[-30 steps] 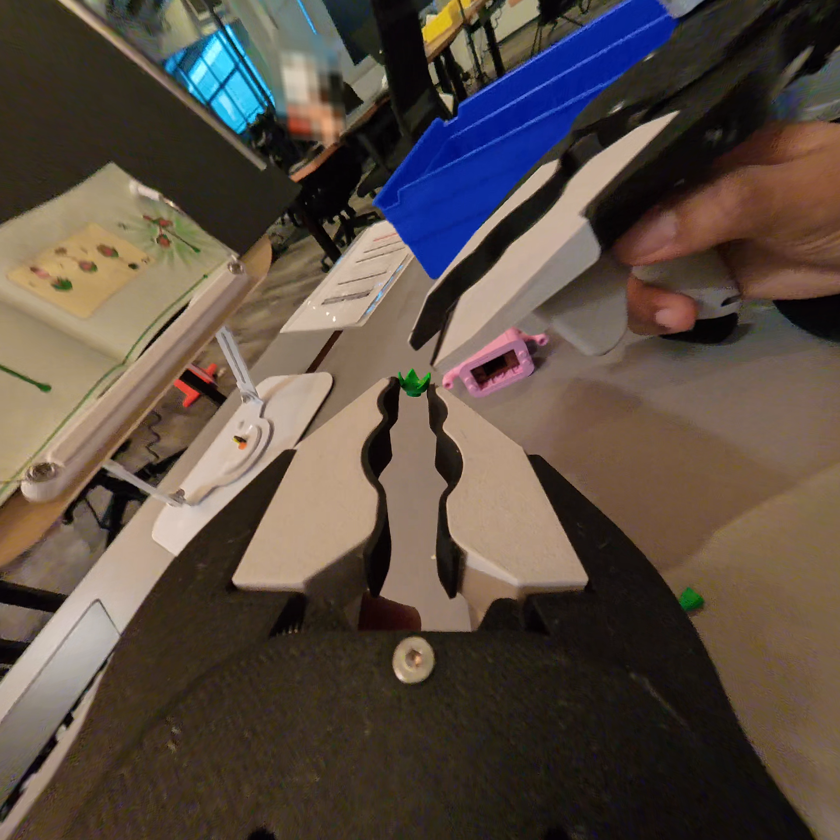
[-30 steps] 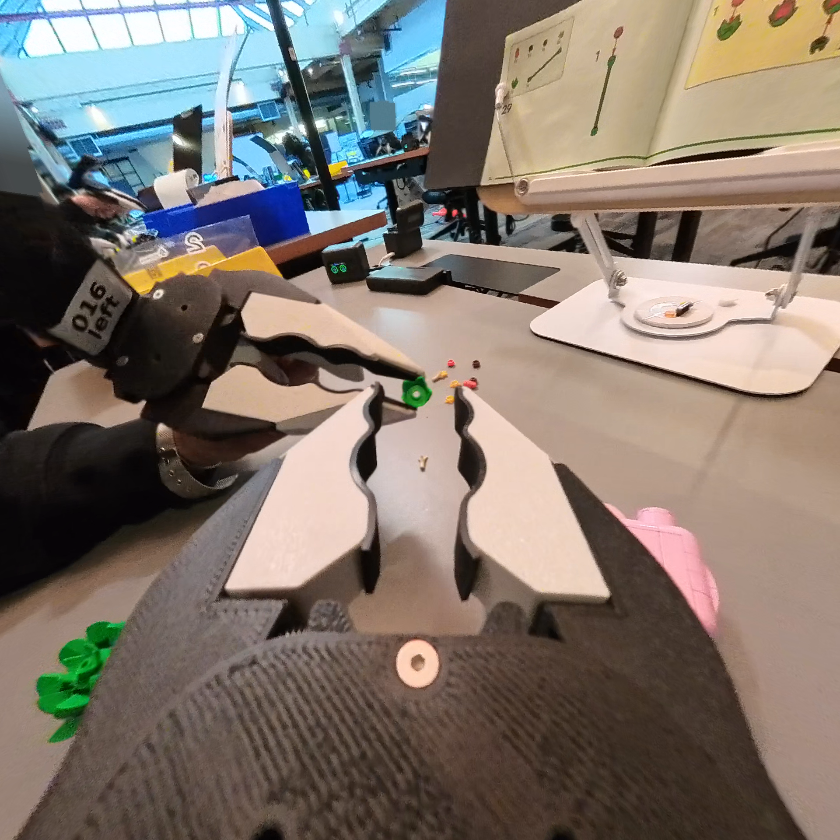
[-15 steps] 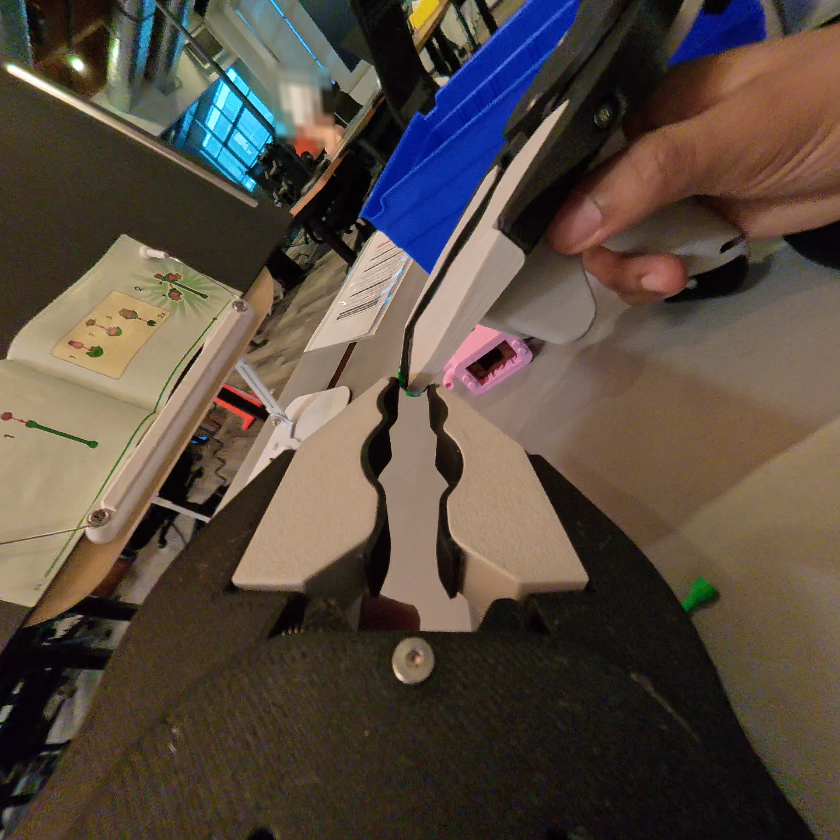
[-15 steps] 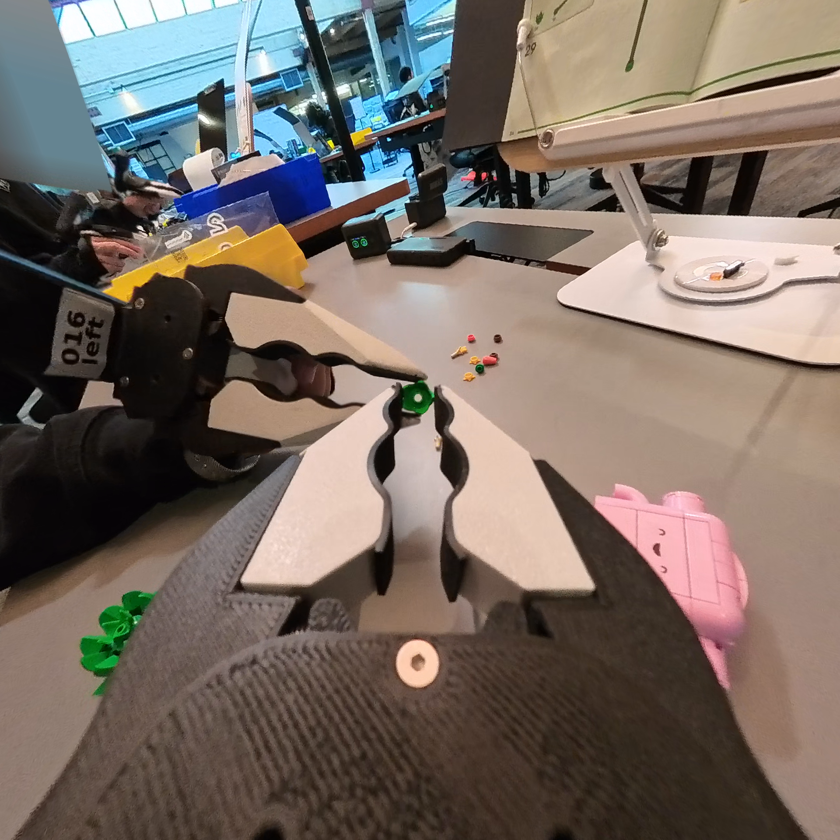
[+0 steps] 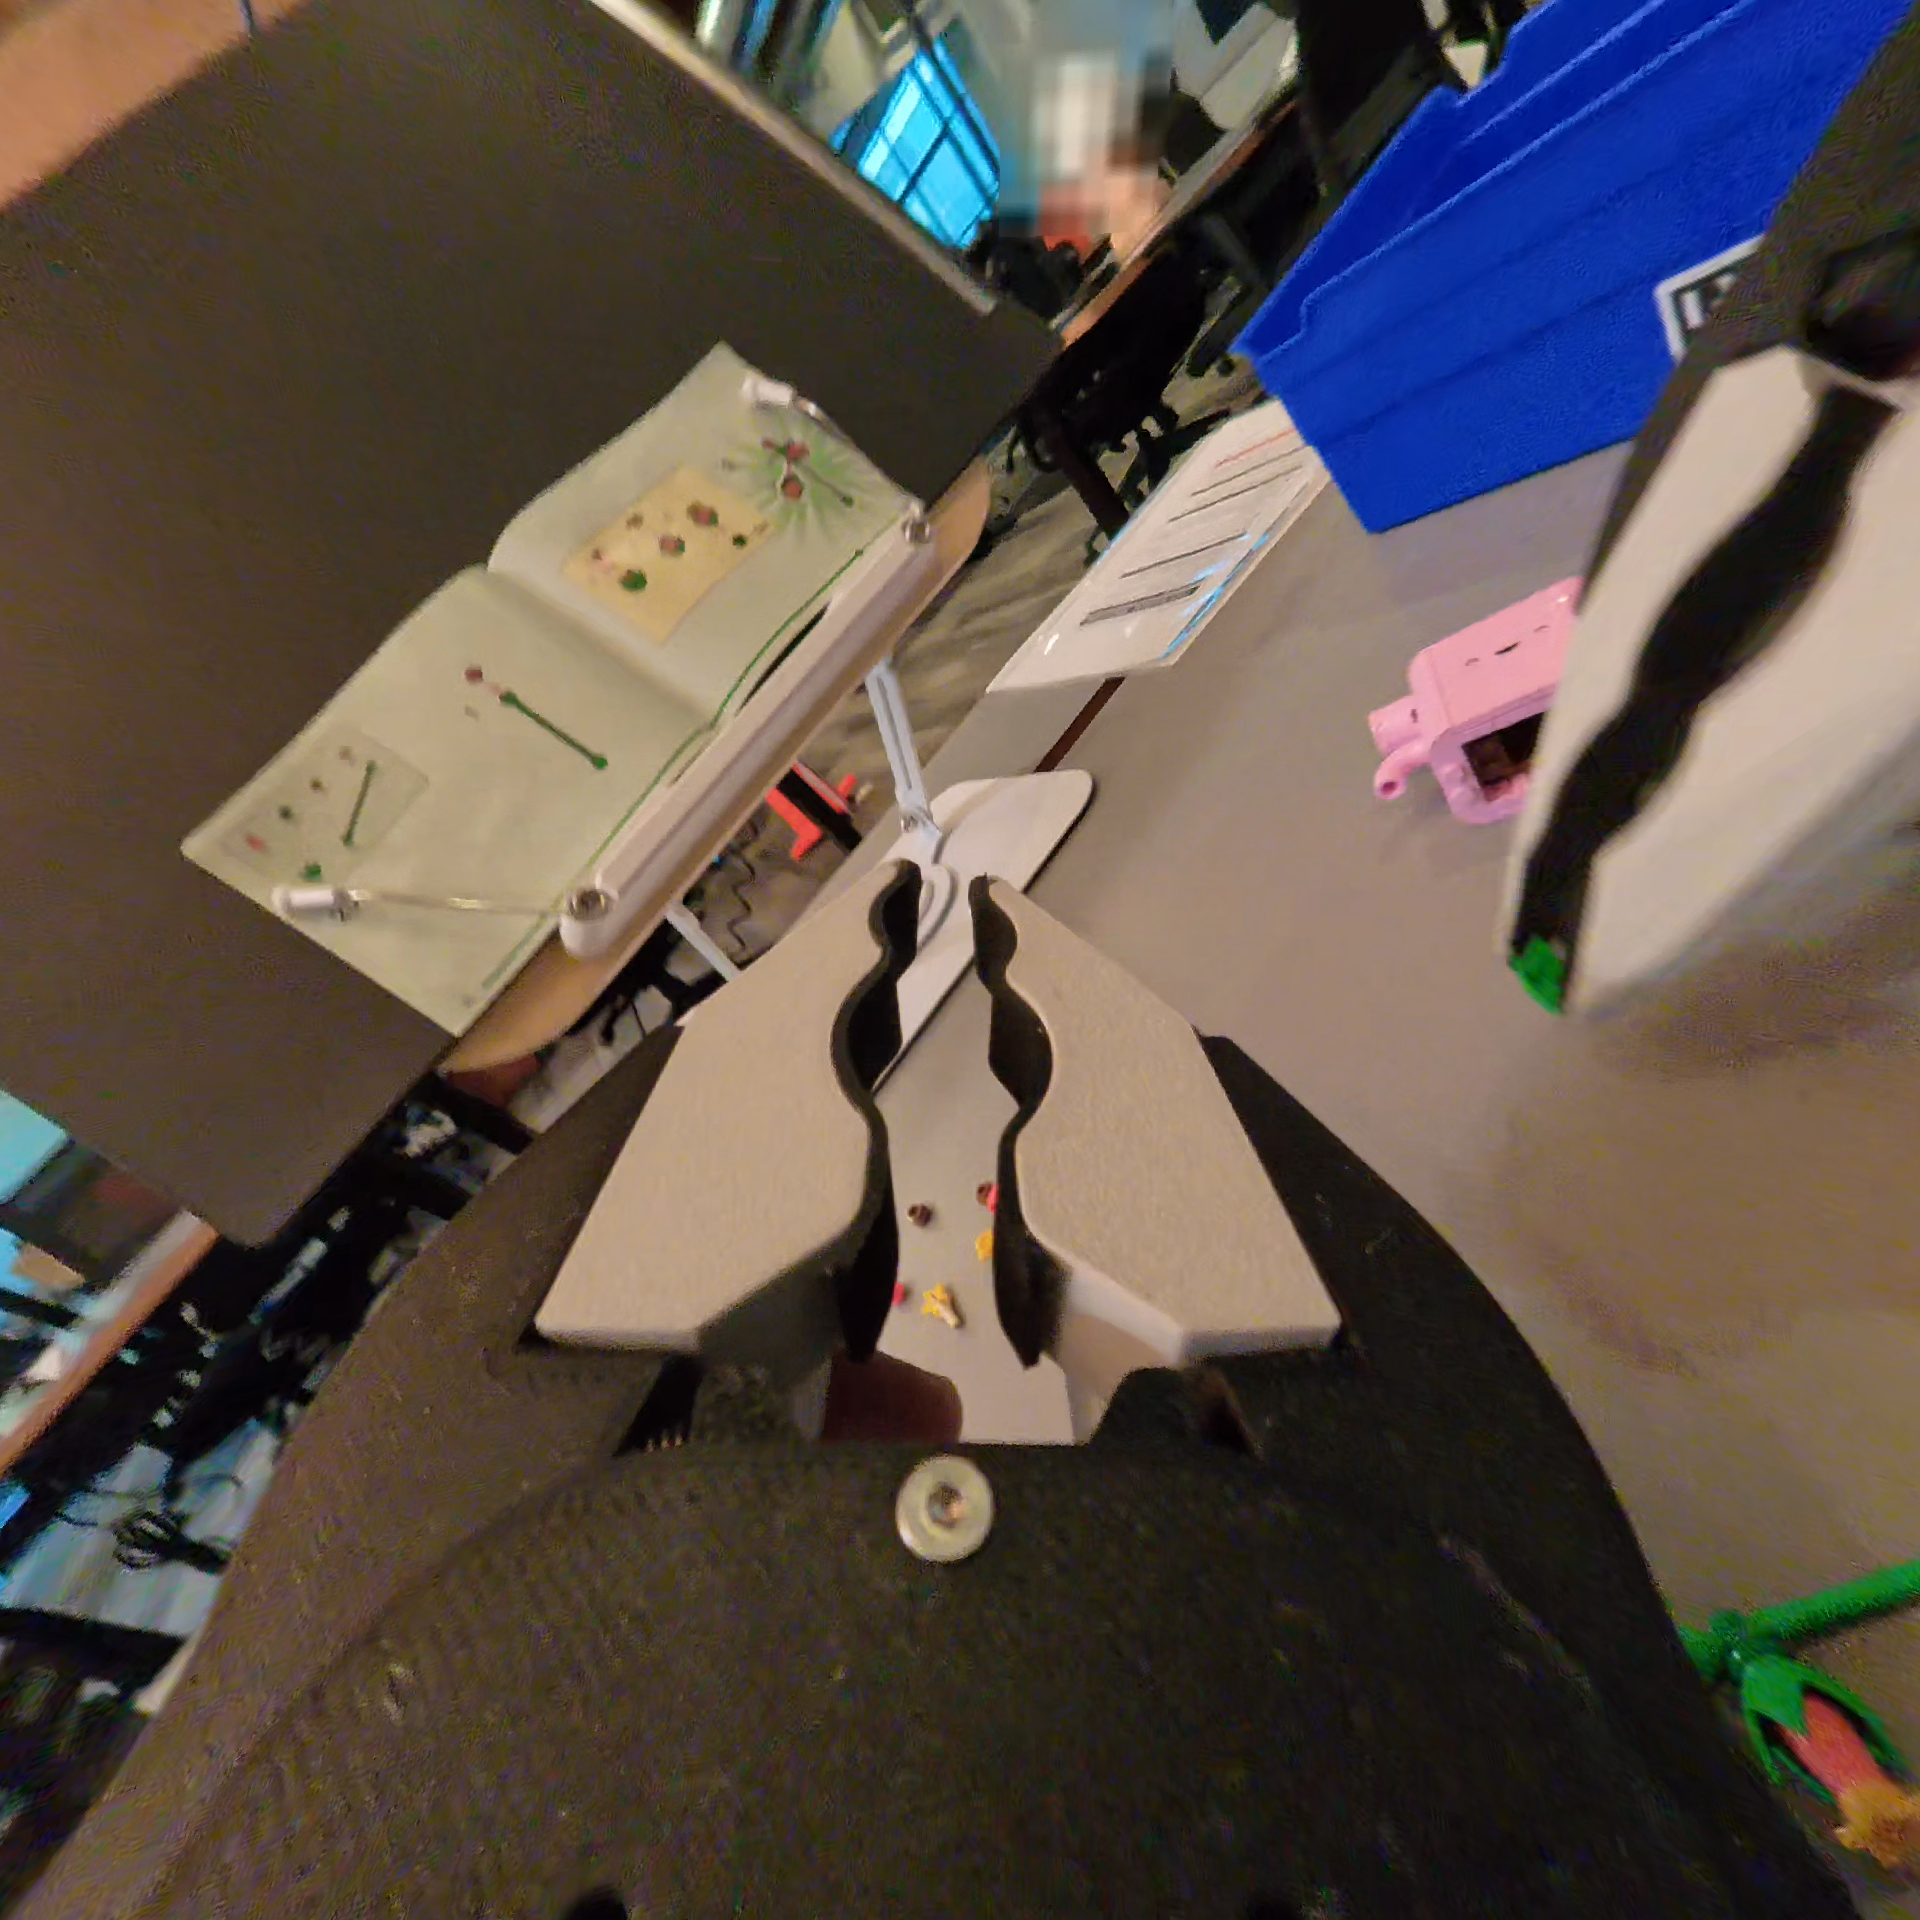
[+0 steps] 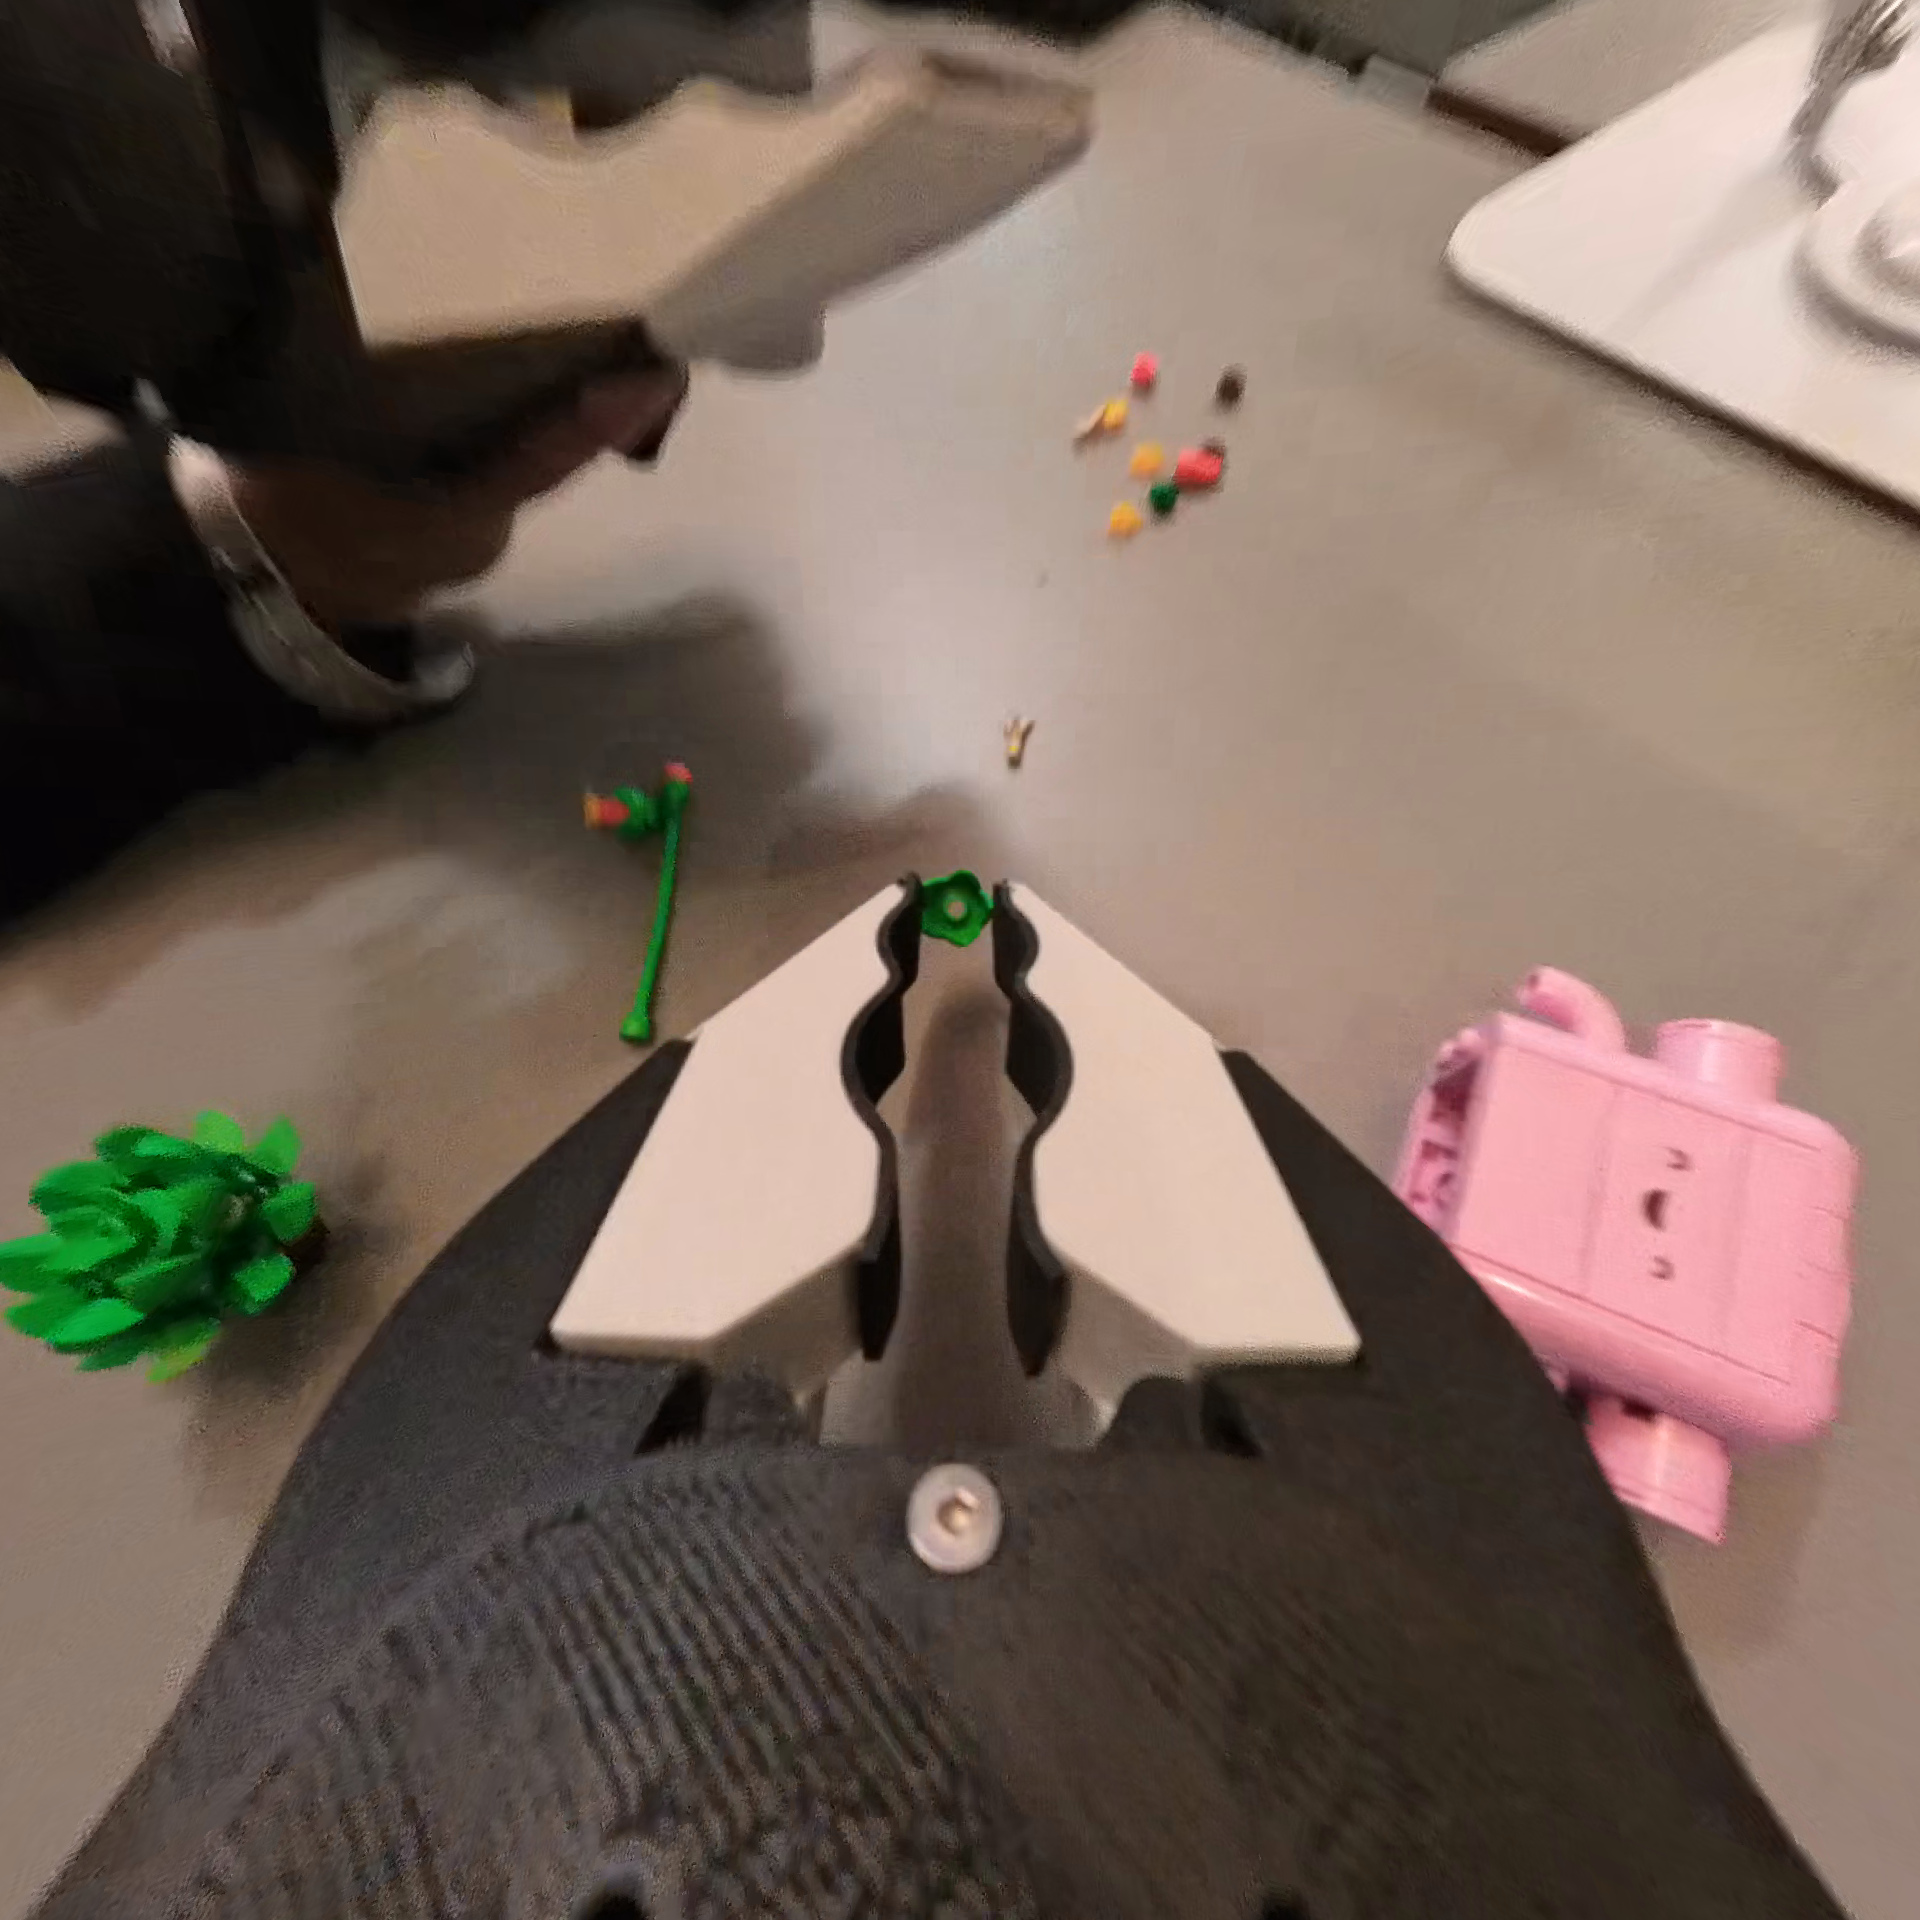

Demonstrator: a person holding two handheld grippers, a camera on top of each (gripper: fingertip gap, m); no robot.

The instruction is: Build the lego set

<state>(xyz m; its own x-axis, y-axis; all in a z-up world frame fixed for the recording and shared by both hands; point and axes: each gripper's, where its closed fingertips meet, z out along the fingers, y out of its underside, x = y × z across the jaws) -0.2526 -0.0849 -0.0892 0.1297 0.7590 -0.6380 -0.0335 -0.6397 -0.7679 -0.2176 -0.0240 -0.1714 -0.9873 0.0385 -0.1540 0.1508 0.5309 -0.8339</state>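
Note:
My right gripper (image 6: 956, 894) is shut on a small green flower-shaped piece (image 6: 954, 909) at its fingertips, above the grey table. In the left wrist view that gripper (image 5: 1538, 966) hangs at the right with the green piece (image 5: 1536, 966) at its tip. My left gripper (image 5: 945, 878) holds nothing; its jaws stand a narrow gap apart. Its blurred fingers (image 6: 707, 197) show at the top left of the right wrist view. A green stem with a flower (image 6: 660, 914) lies on the table left of my right gripper.
A green leafy build (image 6: 156, 1257) lies at the left and a pink block build (image 6: 1621, 1236) at the right. Several tiny loose pieces (image 6: 1153, 447) lie farther out. An open instruction booklet (image 5: 540, 675) sits on a white stand (image 6: 1683, 239). A blue bin (image 5: 1507, 312) stands behind. One gripper's finger ends stand about 11 cm off the other's.
The green piece has passed from my left gripper to my right, which closed on it. The two grippers have moved apart, and the right one now tilts down toward the table.

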